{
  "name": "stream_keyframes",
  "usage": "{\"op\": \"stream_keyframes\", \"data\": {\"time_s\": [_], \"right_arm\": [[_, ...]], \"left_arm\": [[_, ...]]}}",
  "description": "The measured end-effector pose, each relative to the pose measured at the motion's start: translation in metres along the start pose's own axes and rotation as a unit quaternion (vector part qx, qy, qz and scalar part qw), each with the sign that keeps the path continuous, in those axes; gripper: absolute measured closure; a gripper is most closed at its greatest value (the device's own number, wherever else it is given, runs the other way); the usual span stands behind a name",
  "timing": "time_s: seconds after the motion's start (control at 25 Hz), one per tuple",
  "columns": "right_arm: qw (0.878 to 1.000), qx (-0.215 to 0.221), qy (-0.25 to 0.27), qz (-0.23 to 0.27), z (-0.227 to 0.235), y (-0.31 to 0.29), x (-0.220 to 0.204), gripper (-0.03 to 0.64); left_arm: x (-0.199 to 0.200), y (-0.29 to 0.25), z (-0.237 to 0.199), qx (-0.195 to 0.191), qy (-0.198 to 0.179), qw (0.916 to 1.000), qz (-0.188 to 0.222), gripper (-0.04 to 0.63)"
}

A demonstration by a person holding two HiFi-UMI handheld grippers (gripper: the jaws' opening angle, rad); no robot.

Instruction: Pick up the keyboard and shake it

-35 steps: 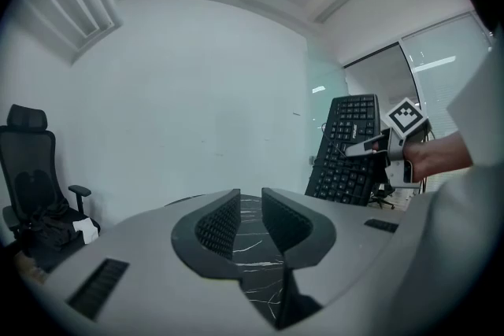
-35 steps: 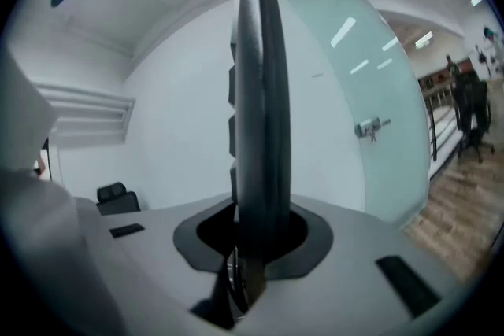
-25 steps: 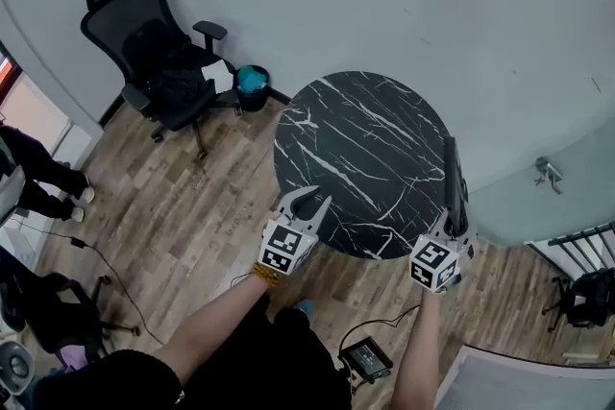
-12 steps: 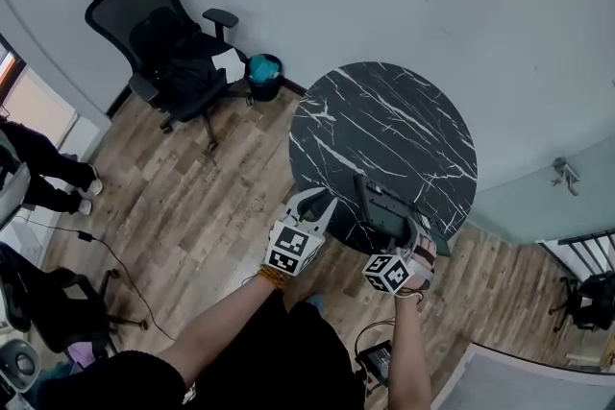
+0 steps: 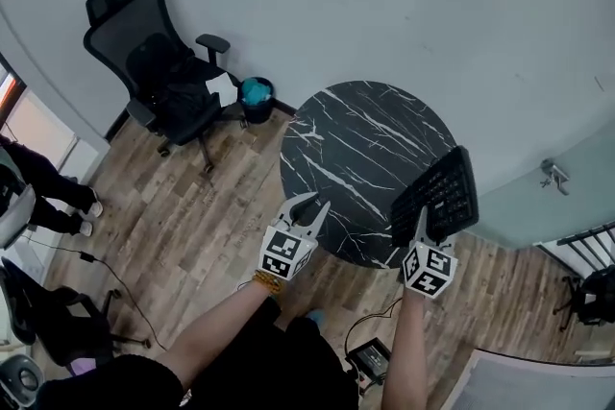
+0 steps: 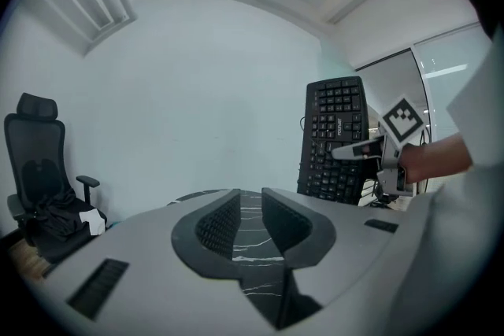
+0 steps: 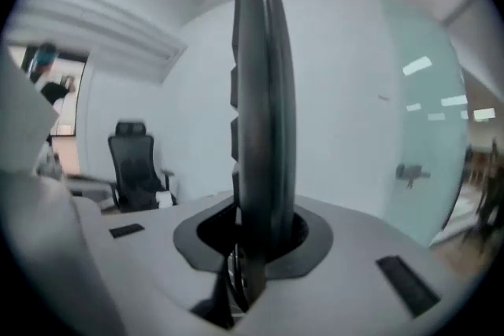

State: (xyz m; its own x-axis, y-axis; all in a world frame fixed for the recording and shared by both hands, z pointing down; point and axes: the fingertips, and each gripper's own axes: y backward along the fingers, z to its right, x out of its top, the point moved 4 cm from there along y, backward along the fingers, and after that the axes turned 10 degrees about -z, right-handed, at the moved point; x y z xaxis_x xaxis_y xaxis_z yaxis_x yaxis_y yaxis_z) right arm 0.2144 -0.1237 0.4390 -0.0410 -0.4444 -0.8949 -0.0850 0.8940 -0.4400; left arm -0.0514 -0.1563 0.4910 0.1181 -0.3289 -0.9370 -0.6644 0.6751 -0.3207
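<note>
In the head view a black keyboard [image 5: 439, 195] hangs in the air over the right rim of the round black marble table [image 5: 356, 144], keys facing the camera. My right gripper [image 5: 423, 218] is shut on its near edge. The right gripper view shows the keyboard [image 7: 264, 114] edge-on and upright, clamped between the jaws of the right gripper [image 7: 256, 236]. My left gripper [image 5: 308, 207] hovers at the table's near-left rim, open, with nothing in it. In the left gripper view its jaws [image 6: 250, 218] frame the marble top, with the keyboard [image 6: 335, 139] upright at the right.
A black office chair [image 5: 159, 62] and a teal bin [image 5: 255, 93] stand by the wall at the left. A person's legs [image 5: 38, 178] show at the far left. A small screen device [image 5: 370, 360] and cables lie on the wood floor. A glass door [image 5: 548, 178] is at the right.
The right gripper swung the keyboard left over the table's front, then back right. It was edge-on a second ago and now shows its keys. The left gripper barely moved.
</note>
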Motion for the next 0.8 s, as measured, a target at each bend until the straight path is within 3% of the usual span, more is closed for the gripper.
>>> {"op": "stream_keyframes", "data": {"time_s": [0.04, 0.08, 0.2, 0.28, 0.36, 0.52, 0.6, 0.8], "right_arm": [[0.995, 0.038, -0.085, 0.023, 0.006, 0.004, 0.002, 0.54], [0.982, 0.076, -0.168, 0.043, 0.01, 0.006, 0.0, 0.54], [0.91, 0.153, -0.376, 0.086, 0.016, 0.009, -0.021, 0.54], [0.865, 0.171, -0.462, 0.094, 0.015, 0.008, -0.043, 0.541], [0.84, 0.179, -0.505, 0.087, 0.009, 0.005, -0.066, 0.541], [0.814, 0.174, -0.551, 0.058, -0.005, 0.001, -0.105, 0.54], [0.796, 0.168, -0.579, 0.053, -0.006, 0.001, -0.125, 0.54], [0.728, 0.149, -0.667, 0.055, -0.012, -0.01, -0.17, 0.54]], "left_arm": [[0.004, 0.0, 0.004, -0.003, -0.001, 1.0, 0.002, 0.506], [0.008, 0.0, 0.008, -0.006, -0.001, 1.0, 0.003, 0.506], [0.018, 0.001, 0.023, -0.019, -0.008, 0.9998, 0.007, 0.506], [0.019, 0.001, 0.035, -0.026, -0.02, 0.9995, 0.006, 0.506], [0.013, -0.001, 0.041, -0.026, -0.029, 0.9992, -0.002, 0.511], [-0.015, -0.001, 0.049, -0.025, -0.022, 0.999, -0.031, 0.511], [-0.033, -0.001, 0.053, -0.027, -0.007, 0.9983, -0.051, 0.512], [-0.082, 0.002, 0.051, -0.023, 0.033, 0.9936, -0.106, 0.514]]}}
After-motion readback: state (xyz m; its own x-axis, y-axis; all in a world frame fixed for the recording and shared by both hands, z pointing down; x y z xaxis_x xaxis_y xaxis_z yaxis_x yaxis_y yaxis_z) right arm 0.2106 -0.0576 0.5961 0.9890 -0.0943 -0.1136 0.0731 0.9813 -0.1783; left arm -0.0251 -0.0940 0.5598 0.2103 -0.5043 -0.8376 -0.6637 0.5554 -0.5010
